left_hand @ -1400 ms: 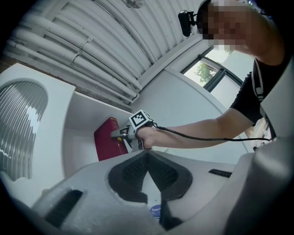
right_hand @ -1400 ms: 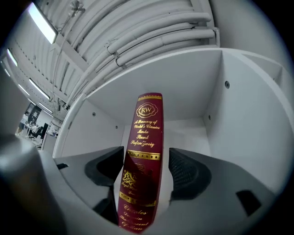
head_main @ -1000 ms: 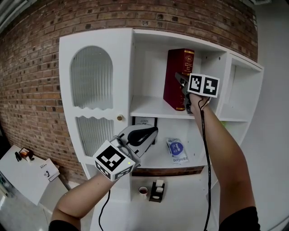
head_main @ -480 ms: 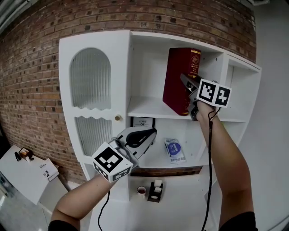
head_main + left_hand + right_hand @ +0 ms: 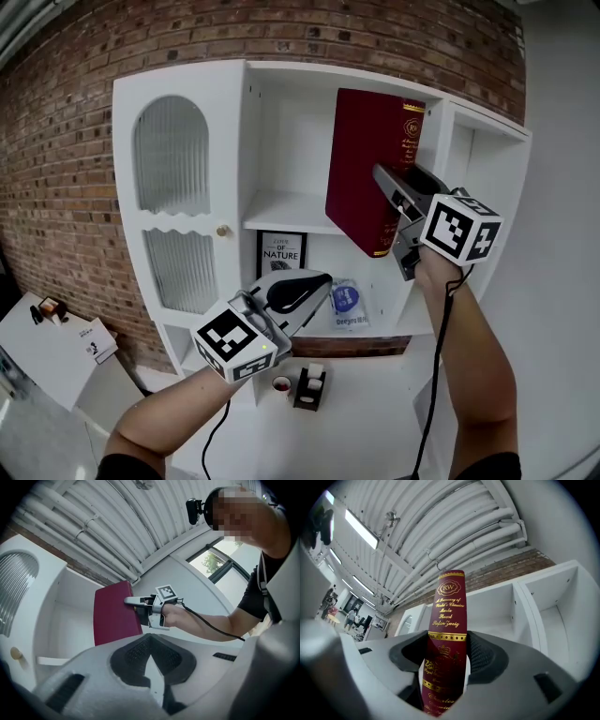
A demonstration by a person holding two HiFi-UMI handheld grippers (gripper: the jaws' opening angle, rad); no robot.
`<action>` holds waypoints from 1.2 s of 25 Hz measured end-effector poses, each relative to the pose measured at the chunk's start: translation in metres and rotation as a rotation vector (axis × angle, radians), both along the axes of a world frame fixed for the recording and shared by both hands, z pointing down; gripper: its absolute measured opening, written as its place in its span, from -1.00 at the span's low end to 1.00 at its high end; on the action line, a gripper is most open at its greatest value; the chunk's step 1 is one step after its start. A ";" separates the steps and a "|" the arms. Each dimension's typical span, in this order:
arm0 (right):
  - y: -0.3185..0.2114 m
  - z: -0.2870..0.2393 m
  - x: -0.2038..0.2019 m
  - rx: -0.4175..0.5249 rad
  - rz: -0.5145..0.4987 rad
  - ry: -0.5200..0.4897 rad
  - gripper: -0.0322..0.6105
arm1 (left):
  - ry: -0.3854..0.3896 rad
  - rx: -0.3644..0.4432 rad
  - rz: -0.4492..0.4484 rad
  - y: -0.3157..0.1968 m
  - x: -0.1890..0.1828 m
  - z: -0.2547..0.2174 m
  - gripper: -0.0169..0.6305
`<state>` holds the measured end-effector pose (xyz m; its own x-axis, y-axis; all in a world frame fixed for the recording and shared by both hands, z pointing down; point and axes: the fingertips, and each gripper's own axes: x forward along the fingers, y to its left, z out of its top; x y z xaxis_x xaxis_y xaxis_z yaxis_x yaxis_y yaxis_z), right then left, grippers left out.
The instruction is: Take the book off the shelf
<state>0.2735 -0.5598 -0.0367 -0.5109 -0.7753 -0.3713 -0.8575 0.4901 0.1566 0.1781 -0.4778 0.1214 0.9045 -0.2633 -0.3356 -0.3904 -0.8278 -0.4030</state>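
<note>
The dark red book [image 5: 366, 164] hangs tilted in front of the upper compartment of the white shelf unit [image 5: 187, 84], clear of its board. My right hand-held gripper [image 5: 398, 217] is clamped across its spine. My left hand-held gripper [image 5: 298, 291] sits lower, jaws together and empty.

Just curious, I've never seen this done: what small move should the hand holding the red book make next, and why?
Probably pull the book straight back toward the body: the right gripper has its jaws clamped on the spine, and the book tilts with its lower corner past the shelf edge.
</note>
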 end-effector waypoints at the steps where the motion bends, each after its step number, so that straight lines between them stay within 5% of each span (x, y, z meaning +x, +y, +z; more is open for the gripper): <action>1: 0.012 0.002 -0.001 0.017 -0.013 0.011 -0.14 | 0.001 -0.006 0.000 0.004 0.003 0.002 -0.93; 15: 0.130 0.080 -0.007 0.112 -0.139 0.004 -0.15 | -0.021 -0.068 -0.101 0.042 -0.015 0.046 -0.93; 23: 0.184 0.212 -0.039 -0.076 -0.183 -0.114 -0.15 | -0.075 -0.179 -0.097 0.110 -0.057 0.123 -0.93; 30: 0.214 0.286 -0.089 -0.179 -0.156 -0.177 -0.15 | -0.030 -0.262 -0.098 0.156 -0.118 0.171 -0.93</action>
<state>0.1846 -0.3460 0.2490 -0.5686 -0.7537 -0.3295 -0.7759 0.6245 -0.0895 0.0599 -0.3216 0.2924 0.8790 -0.4240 -0.2182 -0.4648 -0.8642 -0.1929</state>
